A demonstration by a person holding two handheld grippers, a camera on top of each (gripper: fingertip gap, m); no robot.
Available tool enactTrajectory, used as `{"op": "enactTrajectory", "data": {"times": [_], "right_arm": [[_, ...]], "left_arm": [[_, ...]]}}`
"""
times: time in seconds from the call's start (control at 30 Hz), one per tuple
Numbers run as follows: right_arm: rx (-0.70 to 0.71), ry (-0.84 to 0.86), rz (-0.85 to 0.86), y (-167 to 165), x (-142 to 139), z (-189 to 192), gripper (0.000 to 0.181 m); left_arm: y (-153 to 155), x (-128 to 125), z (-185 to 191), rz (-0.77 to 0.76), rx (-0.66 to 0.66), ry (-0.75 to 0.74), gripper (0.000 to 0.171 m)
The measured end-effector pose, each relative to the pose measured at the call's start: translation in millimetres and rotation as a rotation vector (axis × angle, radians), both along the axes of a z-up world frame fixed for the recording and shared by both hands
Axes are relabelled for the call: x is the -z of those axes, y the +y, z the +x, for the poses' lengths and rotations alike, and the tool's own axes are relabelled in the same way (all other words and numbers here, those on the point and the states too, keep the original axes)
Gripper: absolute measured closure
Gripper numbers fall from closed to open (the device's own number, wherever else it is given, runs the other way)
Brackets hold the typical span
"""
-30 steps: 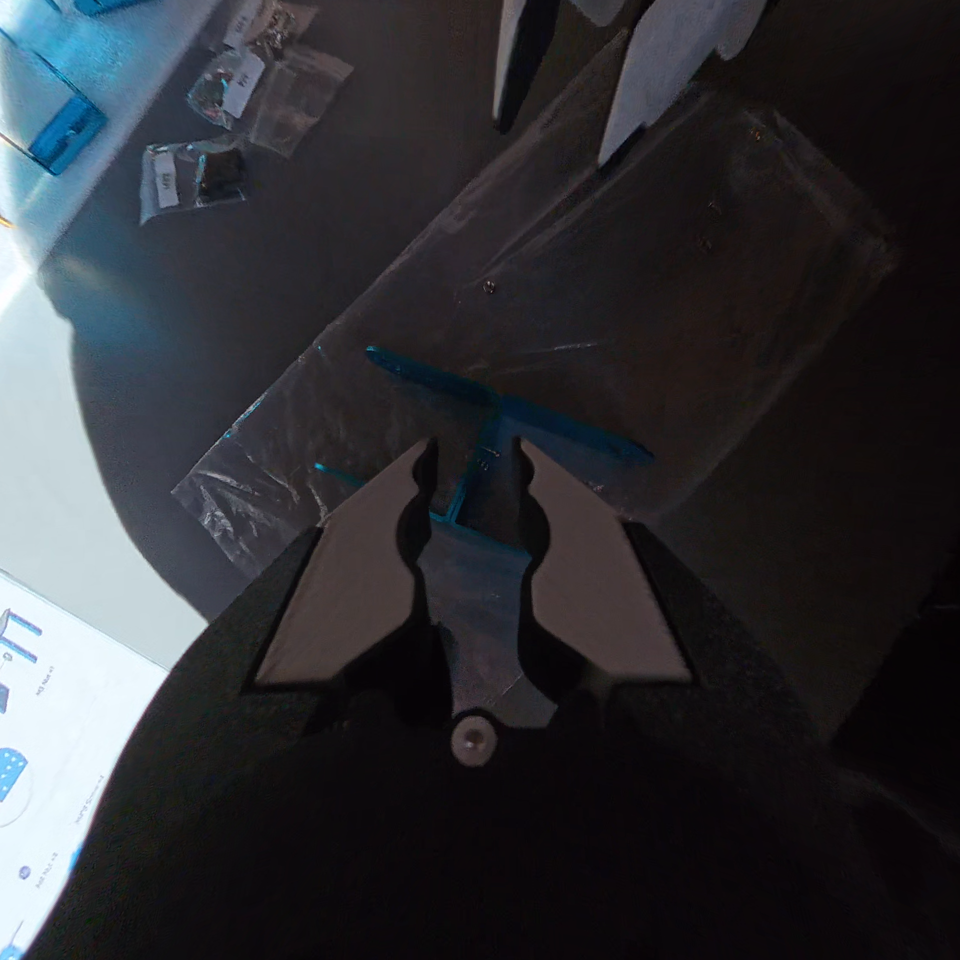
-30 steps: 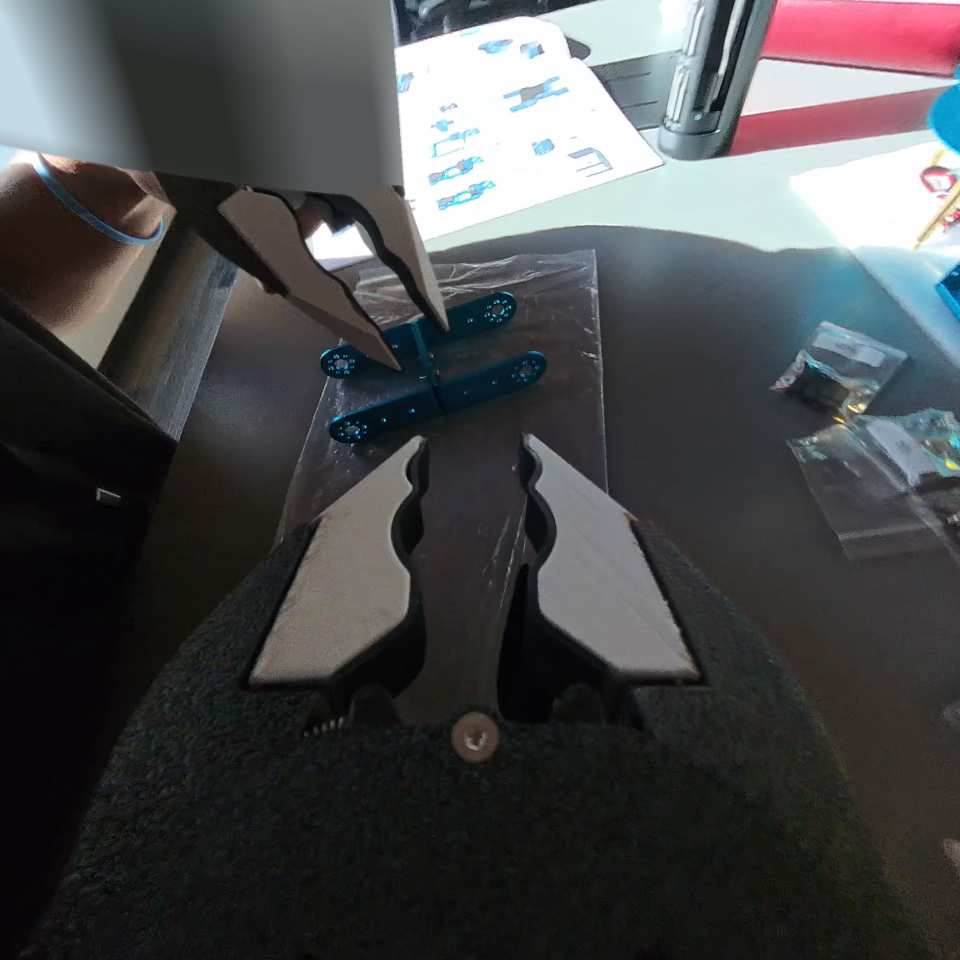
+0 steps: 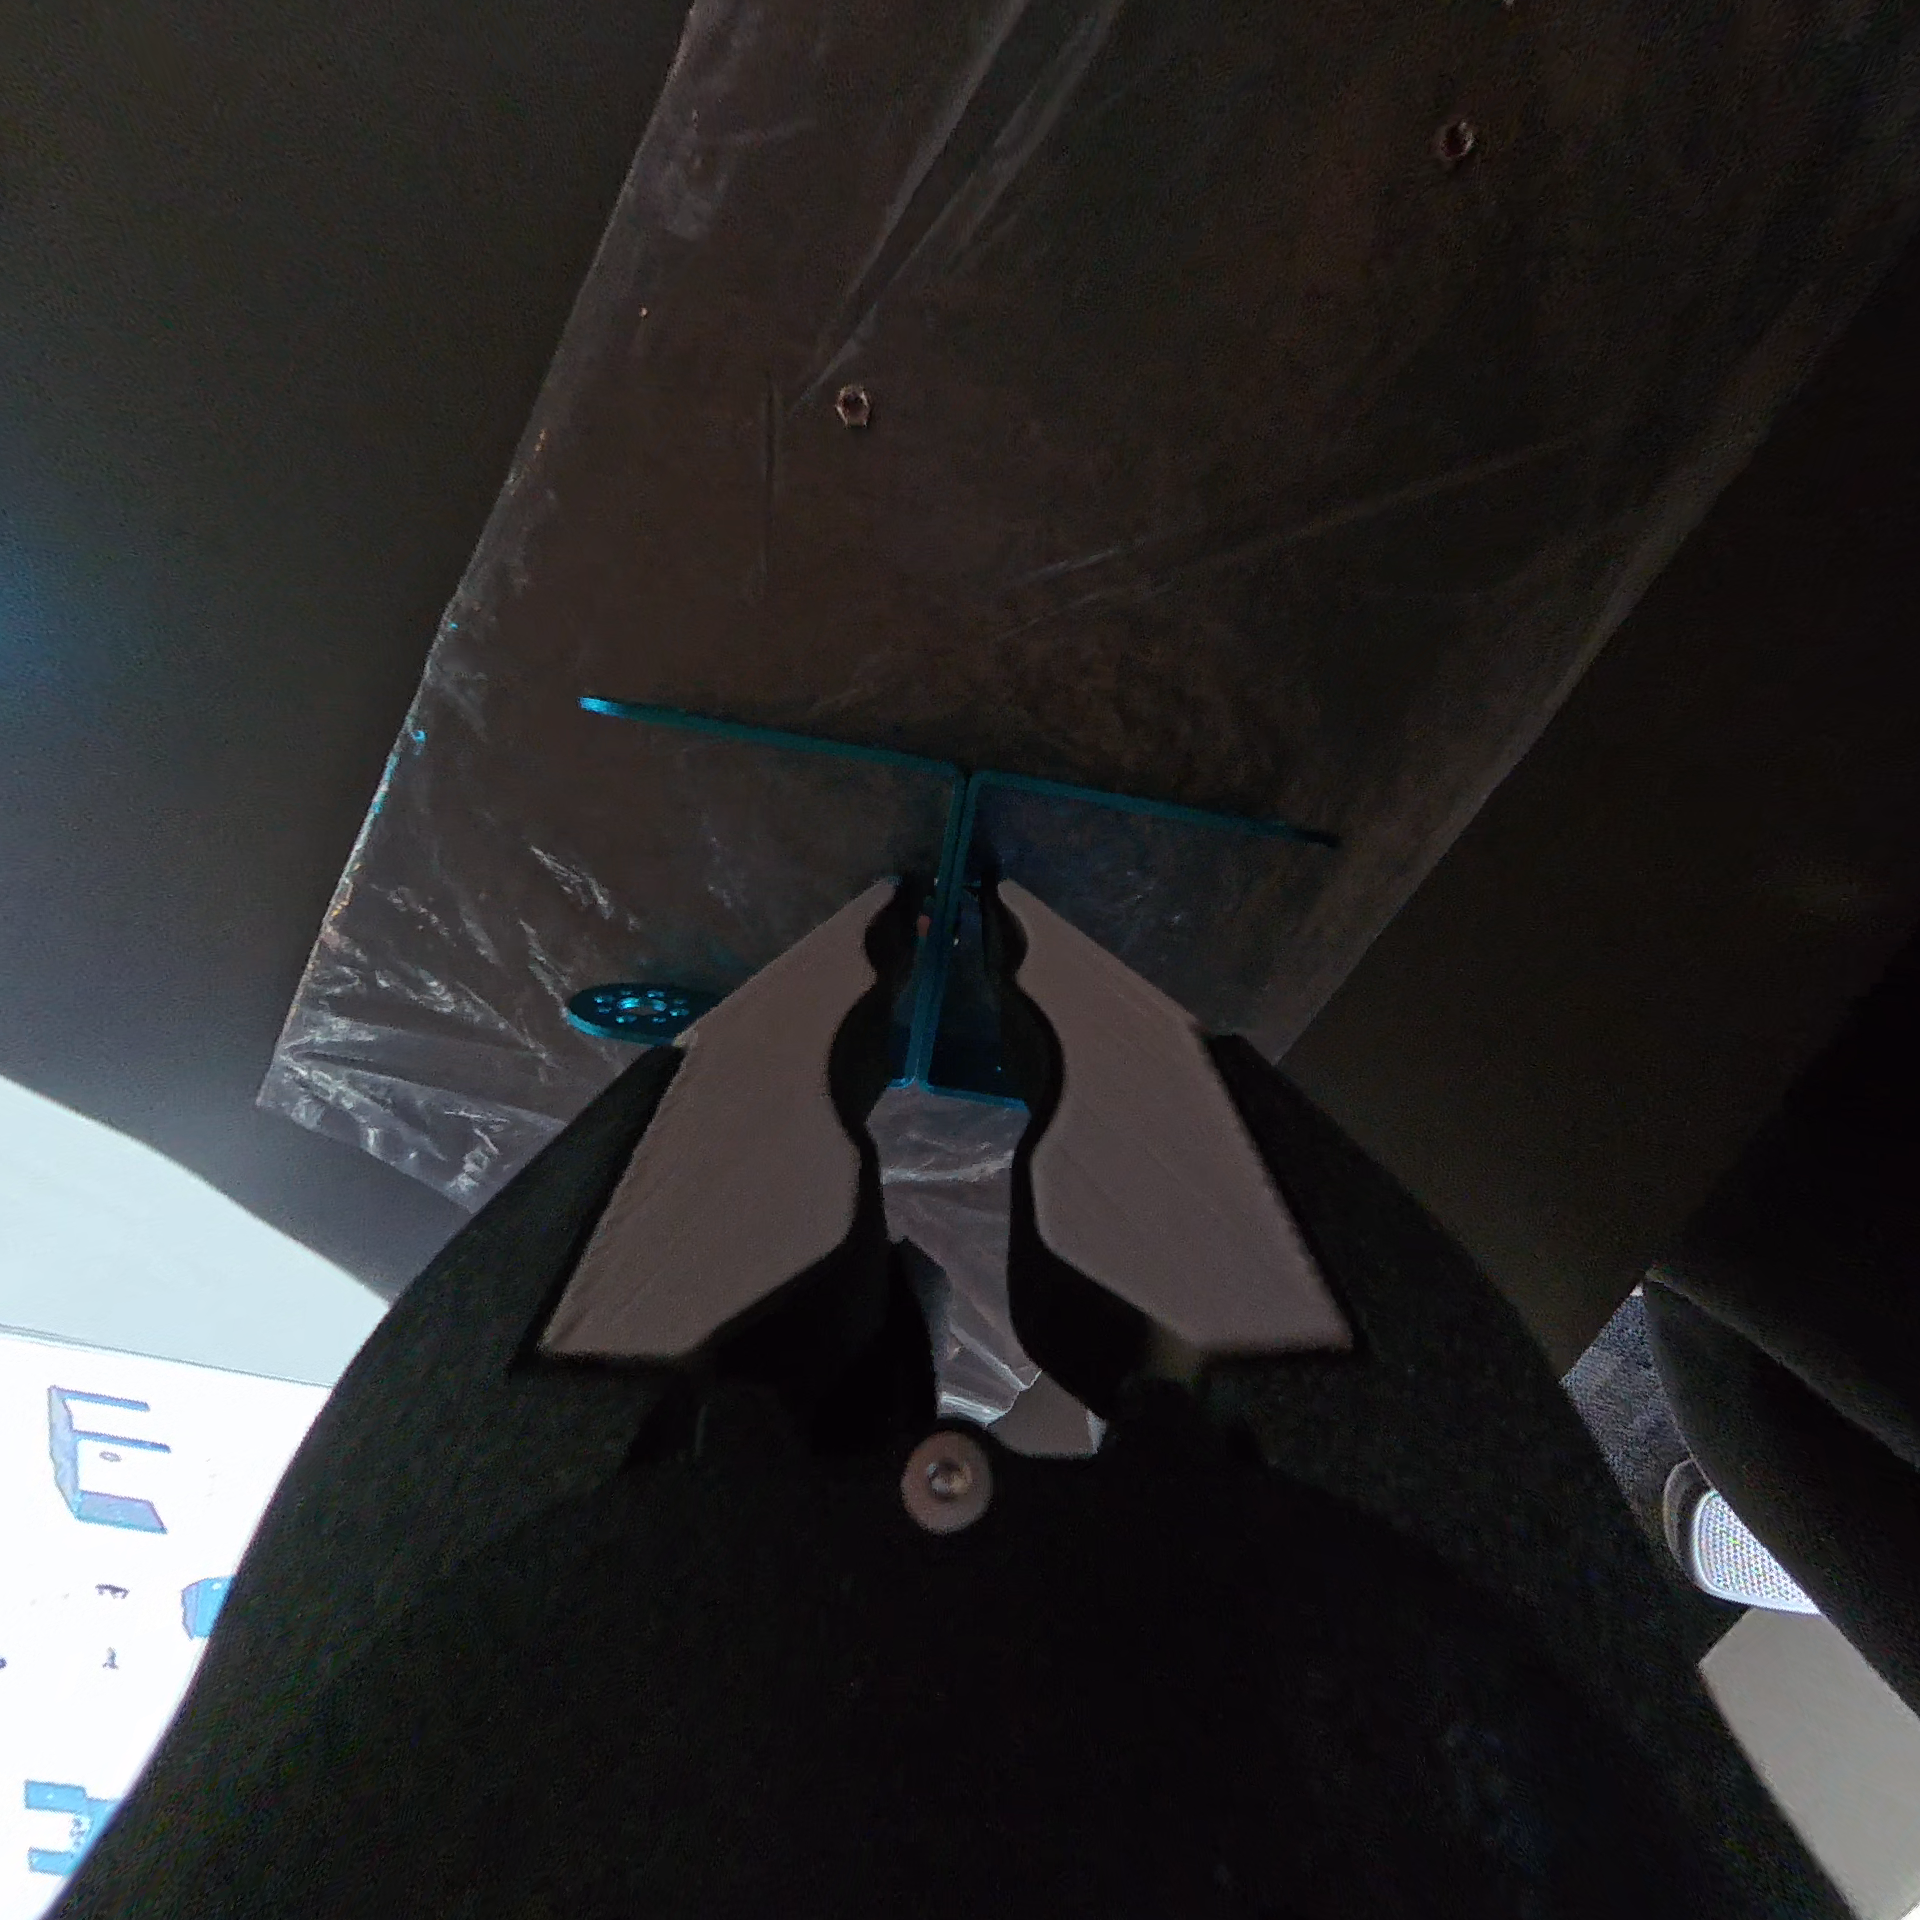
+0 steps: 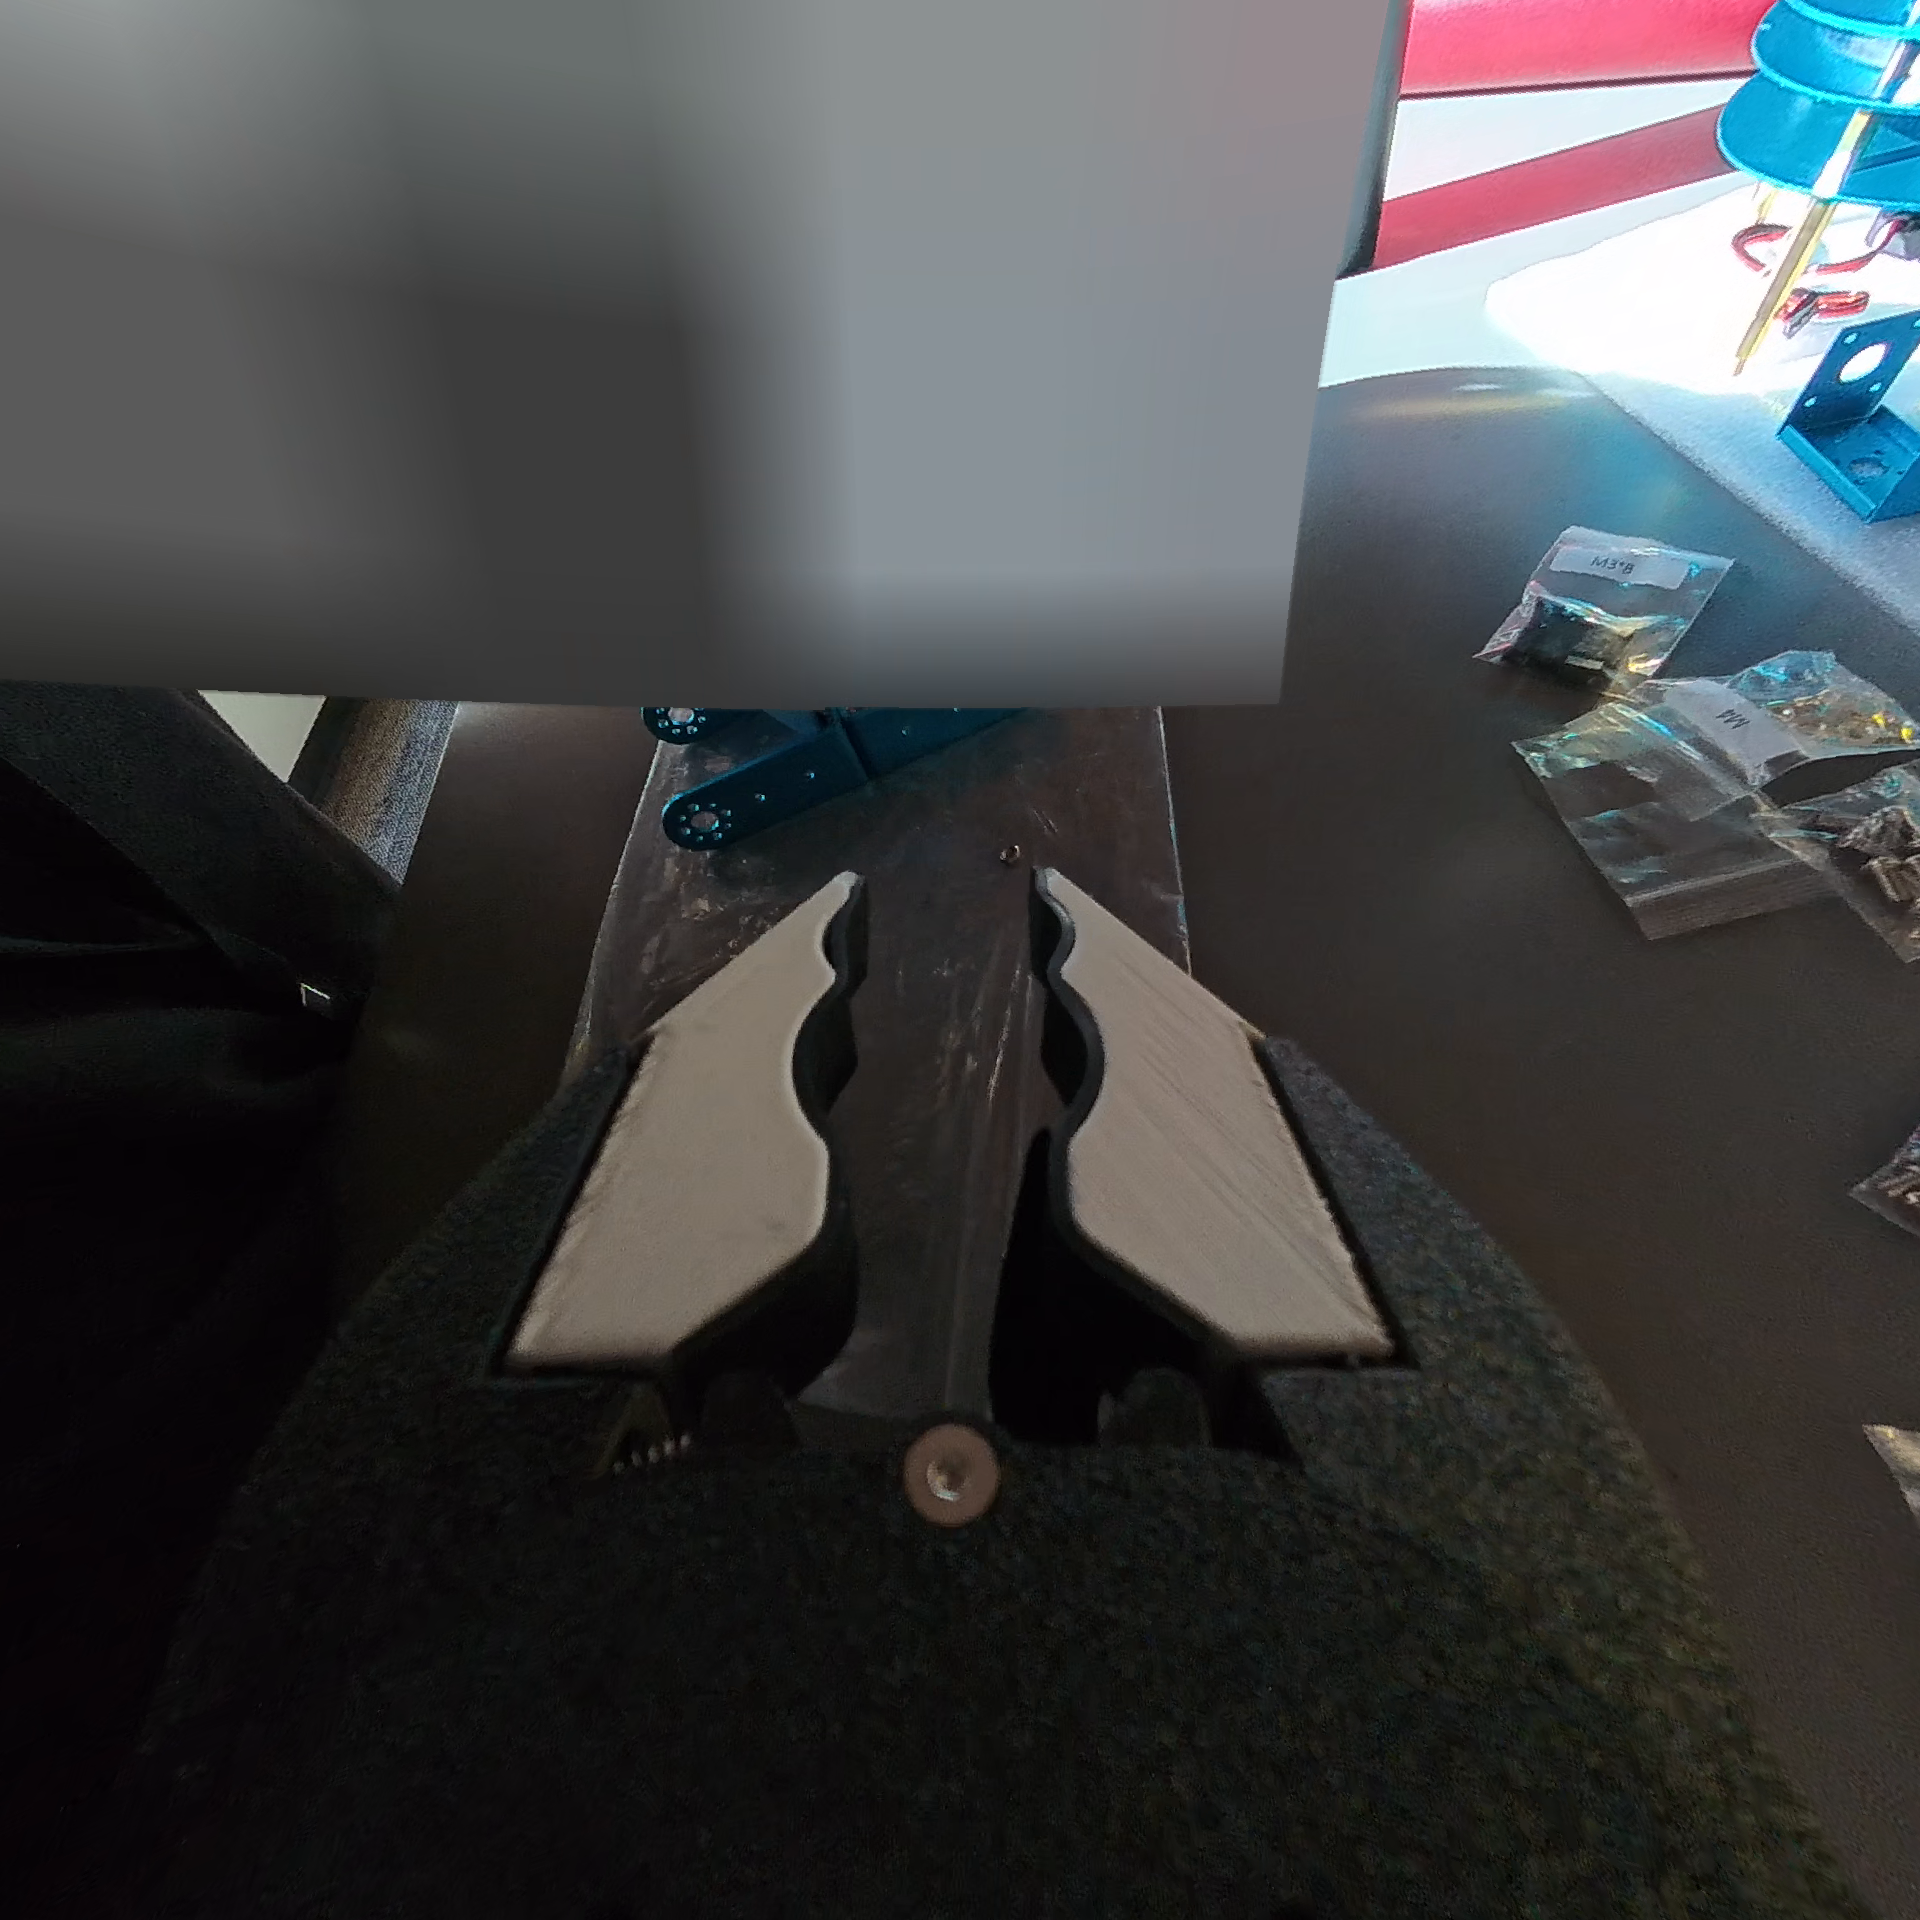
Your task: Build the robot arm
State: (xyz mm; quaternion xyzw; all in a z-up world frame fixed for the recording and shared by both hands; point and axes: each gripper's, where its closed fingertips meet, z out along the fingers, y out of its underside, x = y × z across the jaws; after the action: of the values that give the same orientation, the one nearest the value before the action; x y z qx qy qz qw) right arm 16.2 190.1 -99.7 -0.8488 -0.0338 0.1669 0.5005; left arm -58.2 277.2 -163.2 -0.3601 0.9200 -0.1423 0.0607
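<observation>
Left gripper (image 3: 948, 894), right gripper (image 4: 948, 878): pale grey wavy-edged fingers (image 4: 717, 1143), black textured body, one silver screw (image 4: 948, 1473) each.

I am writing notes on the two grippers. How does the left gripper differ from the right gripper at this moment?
The left gripper has the blue metal bracket between its jaws; the right gripper has nothing between its jaws.

The left gripper's jaws stand narrowly apart about the bracket, though contact is unclear; the right gripper's jaws stand wider, near a small nut.

Both are over the clear plastic sheet.
</observation>
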Motion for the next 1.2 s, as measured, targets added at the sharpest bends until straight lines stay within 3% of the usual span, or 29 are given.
{"op": "enactTrajectory", "data": {"times": [1.2], "right_arm": [[-0.029, -0.007, -0.036, -2, 6, -5, 0.159]], "left_arm": [[10, 0, -4, 0.133, 0.015, -0.036, 0.163]]}}
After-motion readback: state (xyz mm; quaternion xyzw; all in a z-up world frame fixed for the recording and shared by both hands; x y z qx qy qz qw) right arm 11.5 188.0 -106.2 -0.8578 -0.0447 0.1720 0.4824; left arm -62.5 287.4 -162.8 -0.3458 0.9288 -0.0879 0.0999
